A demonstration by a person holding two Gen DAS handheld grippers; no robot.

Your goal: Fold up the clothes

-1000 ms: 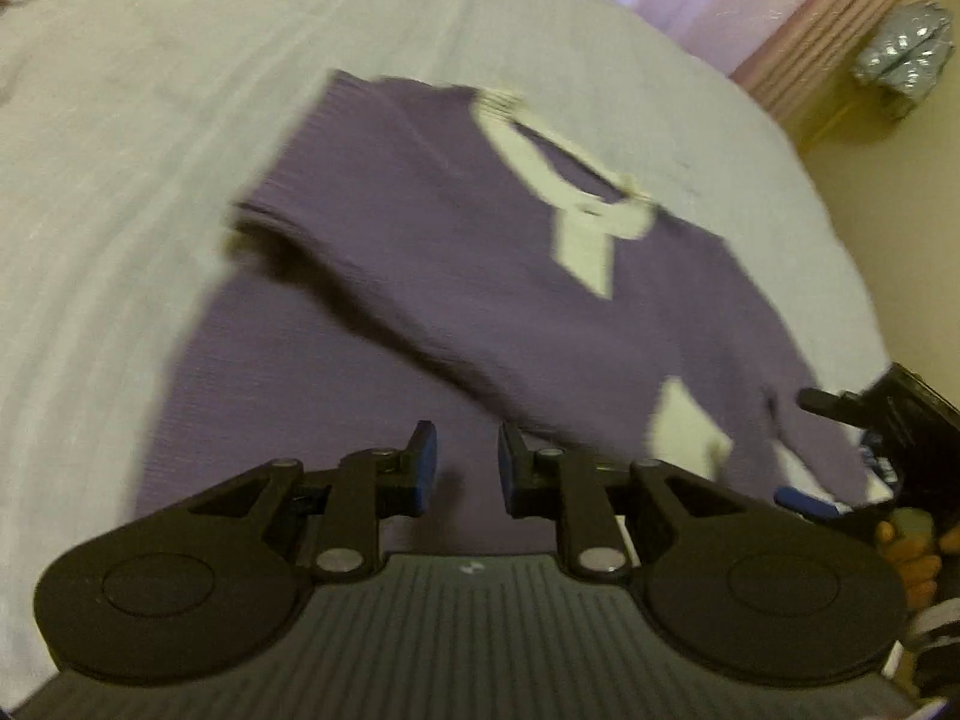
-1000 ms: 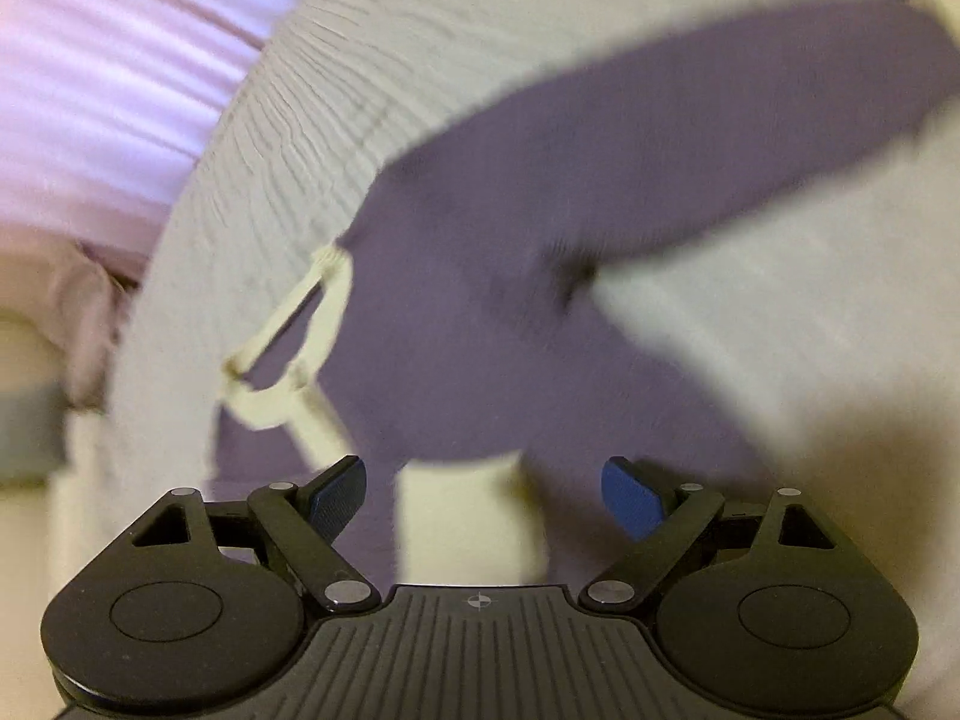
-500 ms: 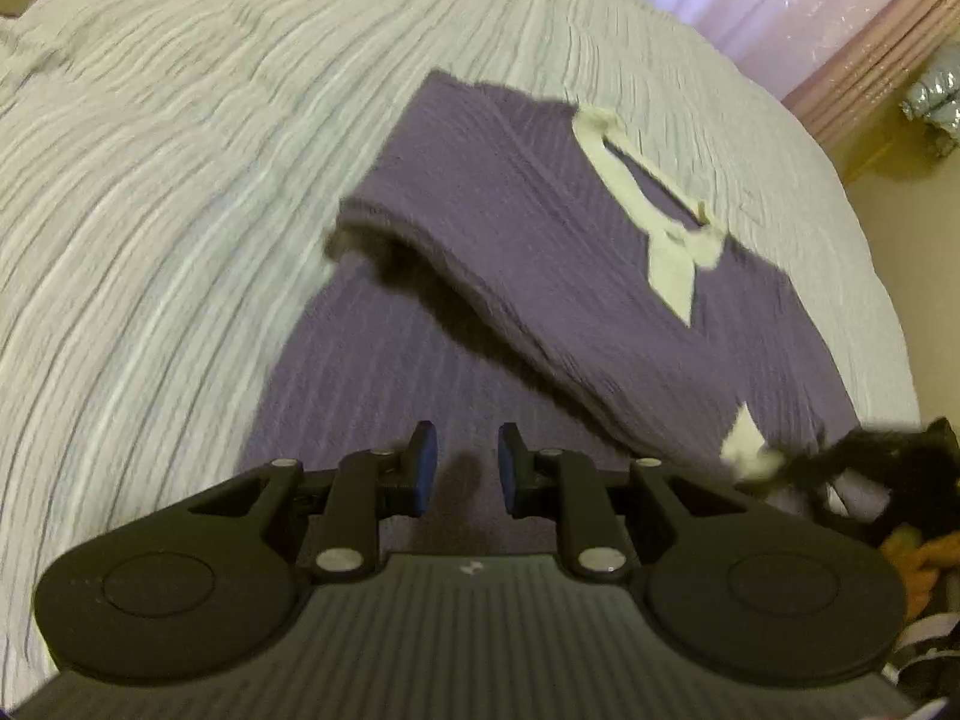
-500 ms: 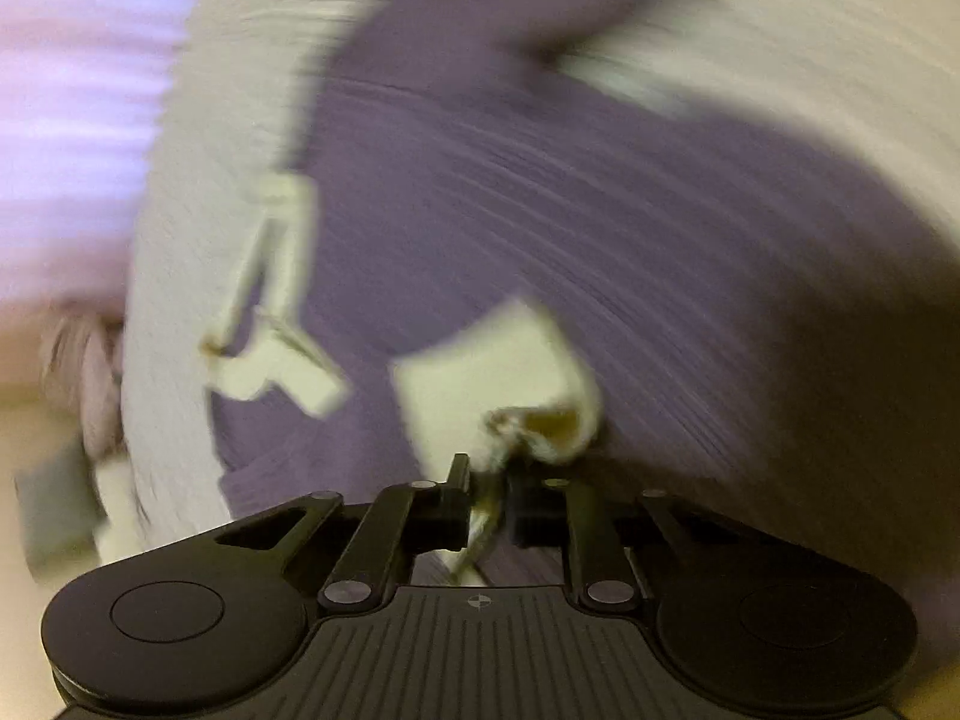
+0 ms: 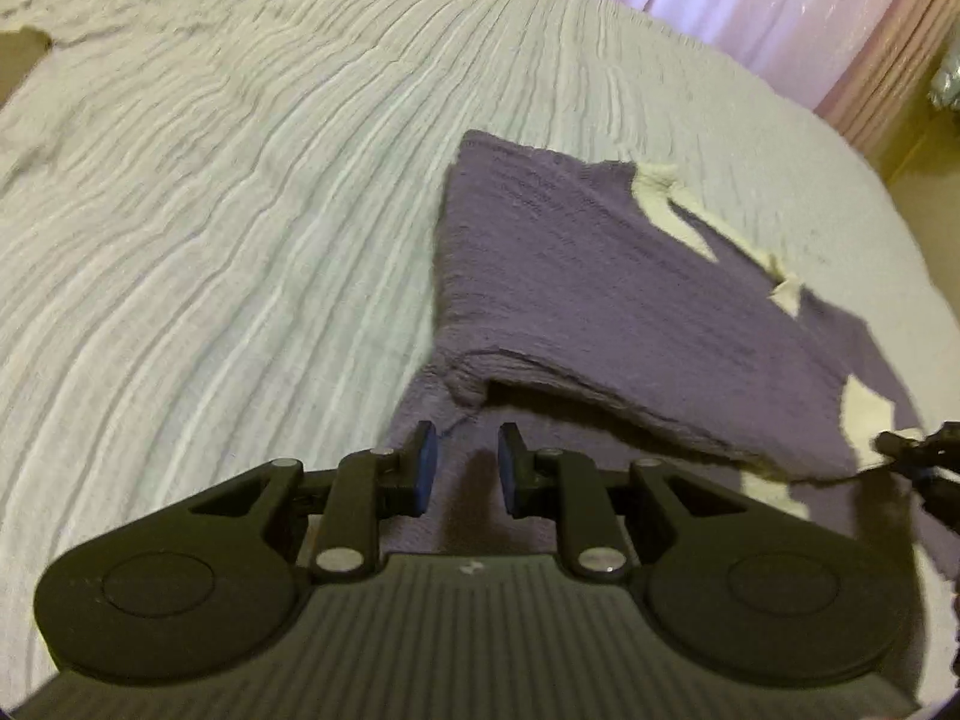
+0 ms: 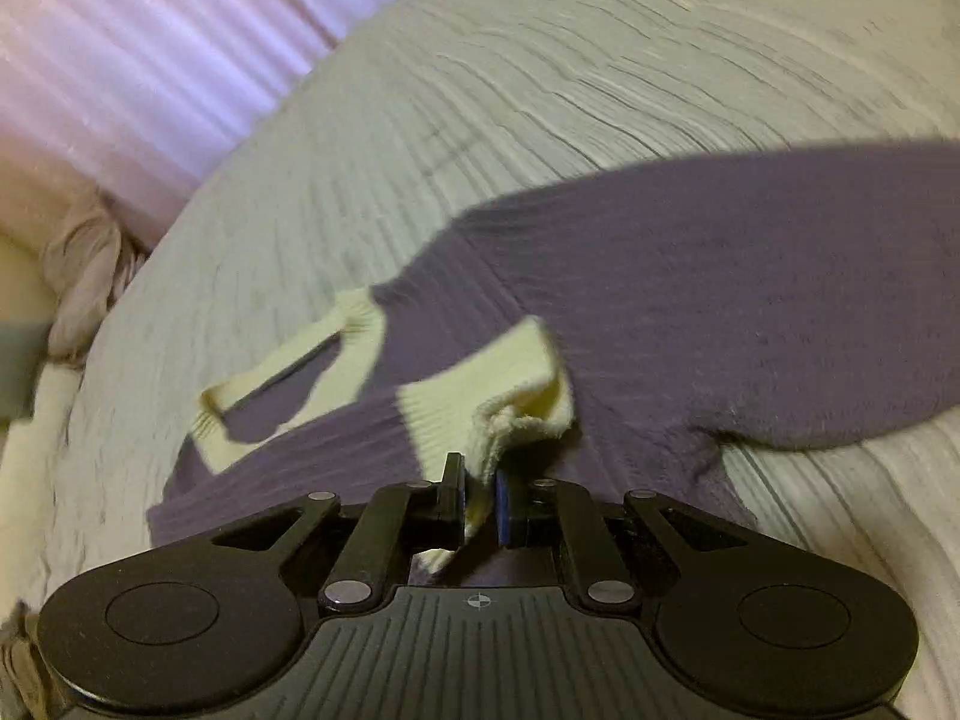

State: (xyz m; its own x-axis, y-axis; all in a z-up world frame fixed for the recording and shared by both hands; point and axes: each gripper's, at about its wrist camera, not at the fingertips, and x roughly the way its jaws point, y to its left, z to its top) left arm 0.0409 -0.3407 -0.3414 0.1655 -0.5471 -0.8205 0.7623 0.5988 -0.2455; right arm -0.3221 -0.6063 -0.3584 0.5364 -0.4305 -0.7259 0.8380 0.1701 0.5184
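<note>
A purple knit sweater (image 5: 606,300) with a cream collar (image 5: 666,204) and cream cuffs lies on the bed, one side folded over its body. My left gripper (image 5: 462,468) hovers just above the sweater's lower part, jaws slightly apart and empty. My right gripper (image 6: 479,495) is shut on the cream sleeve cuff (image 6: 498,402) and holds it over the sweater's body (image 6: 720,312). In the left wrist view the right gripper (image 5: 918,456) shows at the right edge by the cuff (image 5: 864,420).
The bed has a ribbed off-white cover (image 5: 210,228). Pink curtains (image 6: 138,60) hang beyond the far edge of the bed. A bunched pale cloth (image 6: 90,276) sits at the bed's edge in the right wrist view.
My right gripper shut on the cream cuff and carried the sleeve across the sweater's body. My left gripper drew back toward the sweater's lower left side, jaws unchanged.
</note>
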